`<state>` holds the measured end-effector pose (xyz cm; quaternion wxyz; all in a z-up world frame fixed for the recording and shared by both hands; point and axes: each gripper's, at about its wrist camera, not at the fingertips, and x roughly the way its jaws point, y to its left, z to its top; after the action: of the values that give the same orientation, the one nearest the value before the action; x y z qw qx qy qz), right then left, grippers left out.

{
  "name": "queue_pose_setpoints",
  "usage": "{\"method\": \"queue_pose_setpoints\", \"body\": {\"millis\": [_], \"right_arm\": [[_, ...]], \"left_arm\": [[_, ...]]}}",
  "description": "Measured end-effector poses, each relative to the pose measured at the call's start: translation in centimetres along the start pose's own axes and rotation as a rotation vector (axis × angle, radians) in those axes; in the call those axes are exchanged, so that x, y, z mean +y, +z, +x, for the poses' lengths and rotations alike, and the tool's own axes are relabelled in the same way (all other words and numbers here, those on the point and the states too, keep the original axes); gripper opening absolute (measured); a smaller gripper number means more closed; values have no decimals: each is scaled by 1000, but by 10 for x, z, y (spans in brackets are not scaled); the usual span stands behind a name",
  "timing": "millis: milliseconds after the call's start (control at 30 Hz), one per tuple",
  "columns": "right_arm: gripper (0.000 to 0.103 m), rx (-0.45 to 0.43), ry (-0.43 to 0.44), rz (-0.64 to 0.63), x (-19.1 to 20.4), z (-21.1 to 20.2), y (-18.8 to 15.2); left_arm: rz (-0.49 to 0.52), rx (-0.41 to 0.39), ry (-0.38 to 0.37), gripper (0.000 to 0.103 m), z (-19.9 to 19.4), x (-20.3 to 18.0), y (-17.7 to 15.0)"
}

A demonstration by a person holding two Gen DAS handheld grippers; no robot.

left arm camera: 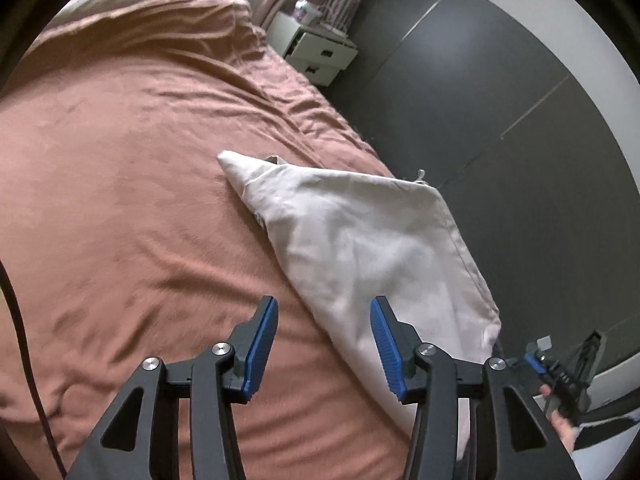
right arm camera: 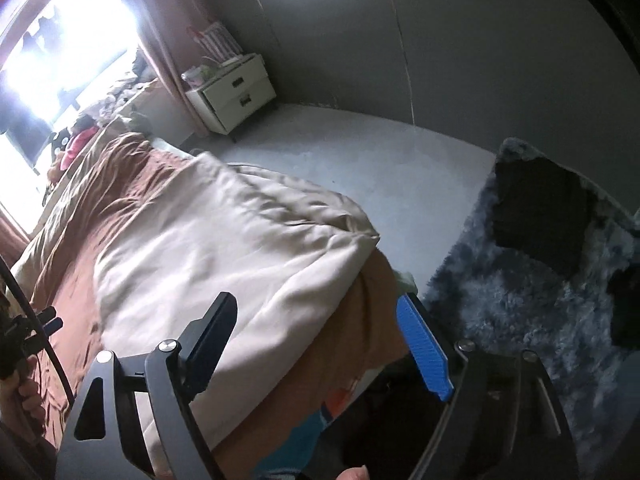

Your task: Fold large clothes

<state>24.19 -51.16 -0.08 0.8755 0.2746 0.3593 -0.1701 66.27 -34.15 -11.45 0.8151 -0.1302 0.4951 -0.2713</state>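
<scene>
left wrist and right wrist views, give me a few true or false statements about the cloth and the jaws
1. The white cloth lies on the bed. True.
2. The left gripper clamps the cloth. False: its jaws are open, holding nothing.
3. The right gripper has open jaws. True.
4. The nightstand is black. False: it is white.
5. The bed cover is blue. False: it is reddish brown.

Cream garment [left arm camera: 360,248] near end hidden behind hand-held gripper — bed [left arm camera: 120,200] cropped.
</scene>
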Motion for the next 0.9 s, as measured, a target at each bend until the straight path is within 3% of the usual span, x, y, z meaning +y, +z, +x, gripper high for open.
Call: {"method": "queue_pose_setpoints", "body": {"millis": [100,200,233,433,900], "right_arm": [[87,-21,-27,-33,9,-19,-15],[103,-62,-33,-41,19,-39,-29],[103,-72,-30,-40,22,-44,-36],[103,-110,6,-56,36,-77,-65],[103,-154,71,-105,72,-138,-122]], "left_arm": [[32,-23,7,76,-28,-9,-13],[60,-60,8,90,-61,-16,-28],[63,-70,7,103,-70,-16,-31],[139,-141,49,103,-130,-23,-60],[199,-263,68,103,-246,-9,-127]]}}
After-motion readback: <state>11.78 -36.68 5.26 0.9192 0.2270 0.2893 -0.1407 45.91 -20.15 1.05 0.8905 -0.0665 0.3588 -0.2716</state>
